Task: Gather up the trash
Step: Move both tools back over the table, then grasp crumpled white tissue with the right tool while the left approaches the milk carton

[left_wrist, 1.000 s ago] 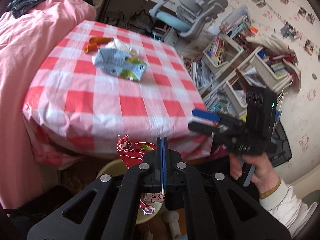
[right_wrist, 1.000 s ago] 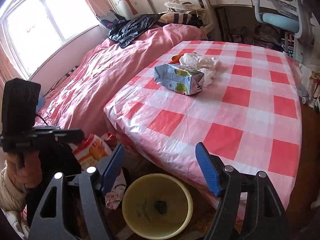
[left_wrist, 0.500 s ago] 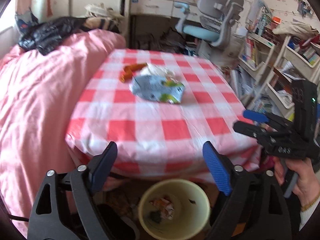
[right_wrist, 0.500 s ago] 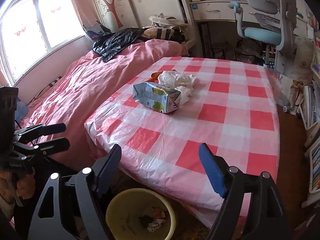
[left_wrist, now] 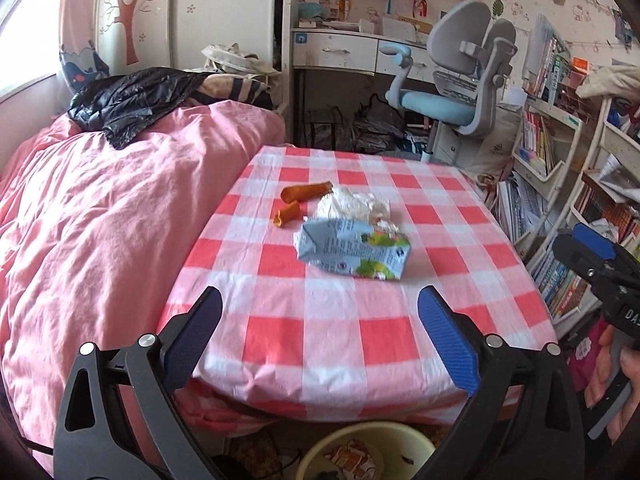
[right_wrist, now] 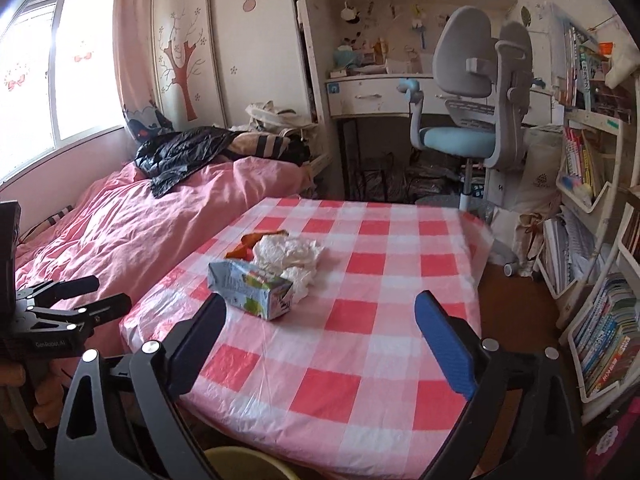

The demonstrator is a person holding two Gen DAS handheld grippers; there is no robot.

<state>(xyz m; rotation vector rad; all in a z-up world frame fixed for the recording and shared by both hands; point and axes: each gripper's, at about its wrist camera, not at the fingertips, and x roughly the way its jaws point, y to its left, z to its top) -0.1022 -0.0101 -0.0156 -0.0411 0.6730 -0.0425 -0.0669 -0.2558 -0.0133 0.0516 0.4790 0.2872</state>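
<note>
Carton (left_wrist: 354, 251) lies on the tablecloth, well beyond both grippers' opening fingers (left_wrist: 448, 336); nothing between them.

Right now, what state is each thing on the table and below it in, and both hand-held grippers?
Carton: crushed, lying flat on table.
Tissue: crumpled, behind carton.
Peels: two pieces, loose.
Bin: upright, wrapper inside.
Left hand-held gripper: opening, empty.
Right hand-held gripper: opening, empty.

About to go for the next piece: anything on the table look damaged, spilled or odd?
The carton is crushed and lies on its side. Behind it sit crumpled tissue and two orange peel scraps. No liquid shows on the tablecloth. Both grippers are opening, with nothing between the jaws.
</note>
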